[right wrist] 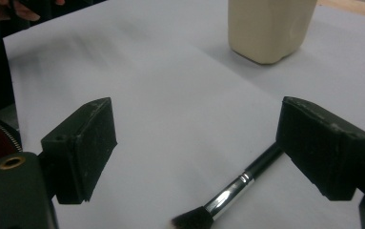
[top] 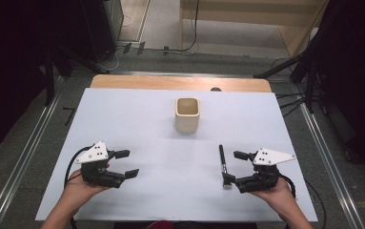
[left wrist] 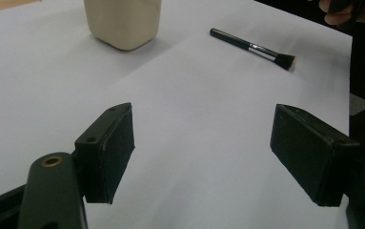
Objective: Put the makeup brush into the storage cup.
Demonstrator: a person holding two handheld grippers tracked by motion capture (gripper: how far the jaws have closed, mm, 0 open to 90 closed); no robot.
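Observation:
A black-handled makeup brush (top: 223,161) with a silver ferrule lies flat on the white table, bristles toward me. A cream square cup (top: 187,115) stands upright at the table's middle back, empty as far as I can see. My right gripper (top: 232,167) is open just right of the brush, which lies between its jaws near the right one (right wrist: 228,193). My left gripper (top: 126,163) is open at the front left, nothing between its jaws. From the left gripper view the brush (left wrist: 254,47) and cup (left wrist: 123,21) lie farther off.
The white table top (top: 137,119) has a wooden strip (top: 180,83) along its far edge. Dark stands and cables surround the table on the floor. A hand holds each gripper at the table's front edge.

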